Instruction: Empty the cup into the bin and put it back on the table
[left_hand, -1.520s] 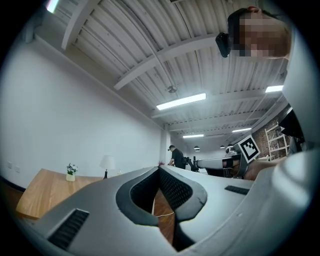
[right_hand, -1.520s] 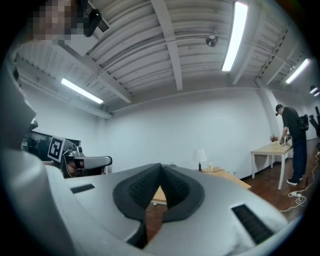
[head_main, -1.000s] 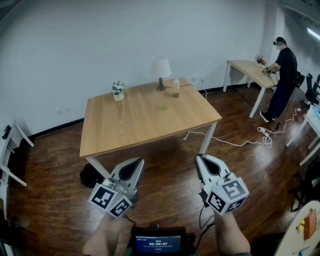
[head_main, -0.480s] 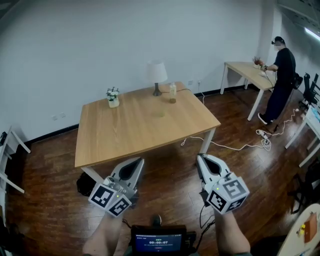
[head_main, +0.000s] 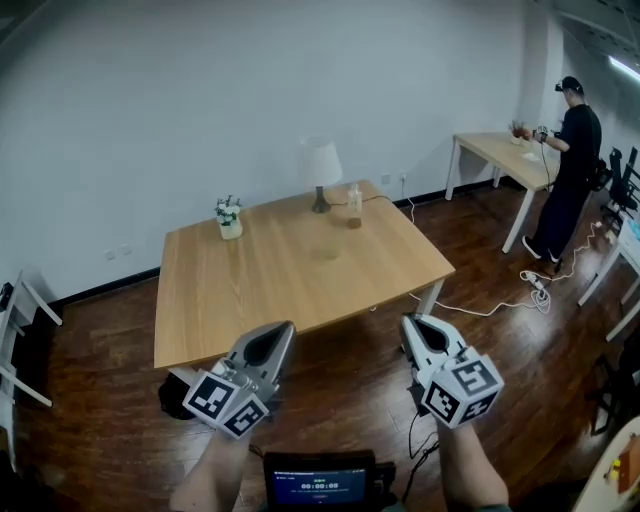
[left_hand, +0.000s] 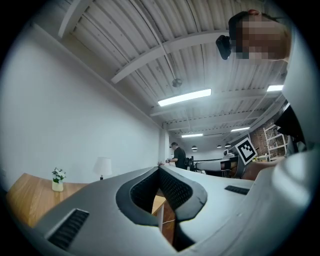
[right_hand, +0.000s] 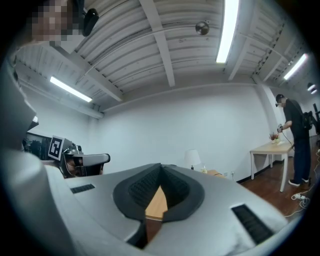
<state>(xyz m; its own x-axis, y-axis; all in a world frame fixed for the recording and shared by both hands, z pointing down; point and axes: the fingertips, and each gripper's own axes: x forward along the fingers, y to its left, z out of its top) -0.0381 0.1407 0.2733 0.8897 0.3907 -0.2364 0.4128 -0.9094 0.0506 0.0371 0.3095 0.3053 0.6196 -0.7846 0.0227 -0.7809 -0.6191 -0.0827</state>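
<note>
Now | left claw (head_main: 287, 327) closed | right claw (head_main: 409, 321) closed | screen (head_main: 319, 487) text illegible

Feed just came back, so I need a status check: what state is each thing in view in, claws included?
left claw: shut, nothing between its jaws
right claw: shut, nothing between its jaws
lamp: upright on the table, looks unlit
clear container: upright beside the lamp
flower pot: upright on the table
screen: on

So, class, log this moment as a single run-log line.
left gripper: shut, empty | right gripper: shut, empty | cup: on table beside lamp, untouched
</note>
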